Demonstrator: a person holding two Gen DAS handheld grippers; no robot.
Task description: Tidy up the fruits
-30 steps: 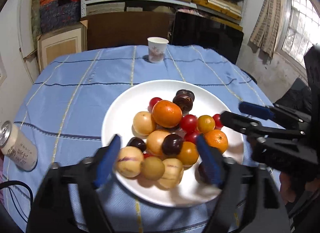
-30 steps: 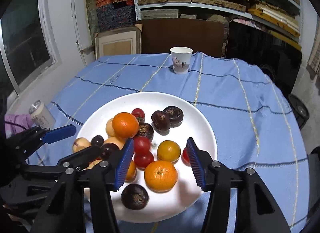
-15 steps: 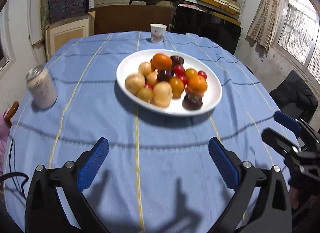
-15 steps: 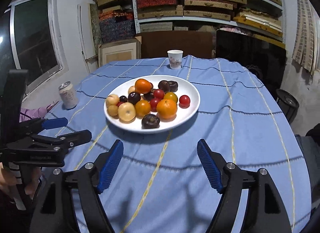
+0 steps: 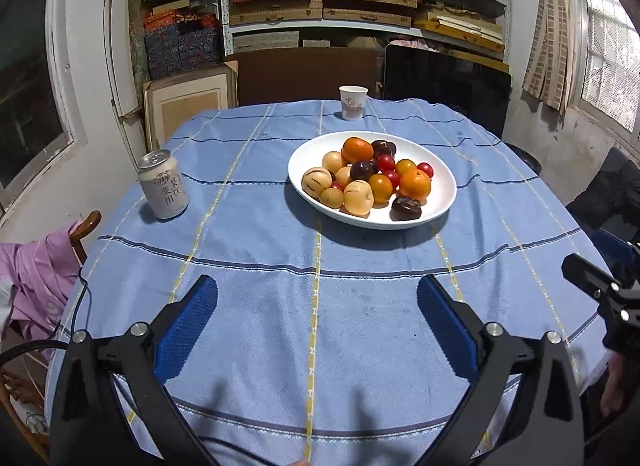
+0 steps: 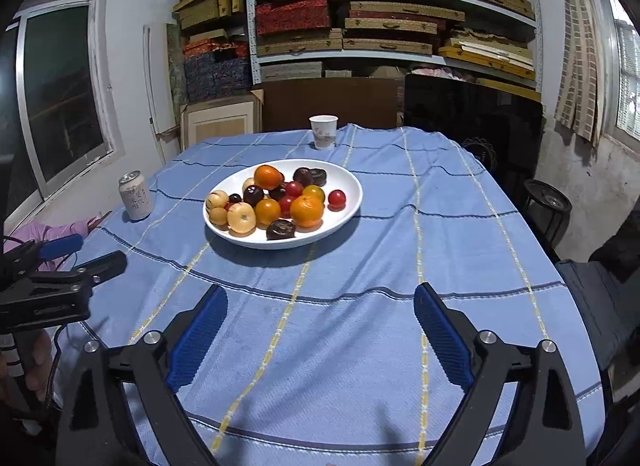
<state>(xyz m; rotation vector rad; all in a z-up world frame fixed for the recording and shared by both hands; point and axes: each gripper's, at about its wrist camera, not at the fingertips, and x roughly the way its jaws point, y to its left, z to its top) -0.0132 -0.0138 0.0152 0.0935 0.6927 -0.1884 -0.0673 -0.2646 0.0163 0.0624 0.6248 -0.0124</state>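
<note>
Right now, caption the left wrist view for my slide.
Open left tool hovers above the blue tablecloth, short of the white plate heaped with fruit; can at left.

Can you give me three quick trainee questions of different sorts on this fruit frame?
1. True or false: a fruit sits between the right gripper's opening fingers.
2. Which stands beyond the white plate: A) the can, B) the paper cup?
3. What covers the table?

Key: 1 false, only tablecloth shows between them. 2 B. 3 A blue striped tablecloth.
</note>
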